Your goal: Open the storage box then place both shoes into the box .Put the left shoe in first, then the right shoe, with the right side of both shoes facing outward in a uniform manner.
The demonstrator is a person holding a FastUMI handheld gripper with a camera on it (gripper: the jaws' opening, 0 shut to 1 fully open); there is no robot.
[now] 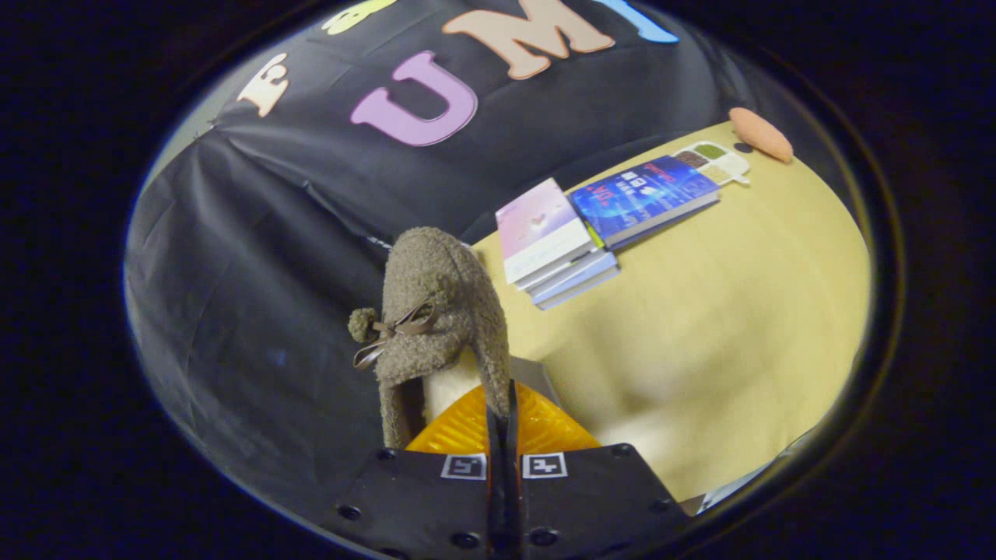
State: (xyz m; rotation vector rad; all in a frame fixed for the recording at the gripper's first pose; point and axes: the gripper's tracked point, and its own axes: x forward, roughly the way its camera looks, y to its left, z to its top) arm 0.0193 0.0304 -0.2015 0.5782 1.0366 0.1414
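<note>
The tool (502,404) is clamped on a fuzzy shoe (436,311), its fingers (476,424) pressed nearly together on the shoe's rim. The shoe hangs lifted off the counter (700,327), sticking up at 12 o'clock from the fingers, with a small bow (393,330) and pompom on its side. Beyond it, at about 1 o'clock, lie stacked books (556,245), a blue book (642,194) beside them, then a small tray (716,161) and an orange thing (761,134) near the wall.
</note>
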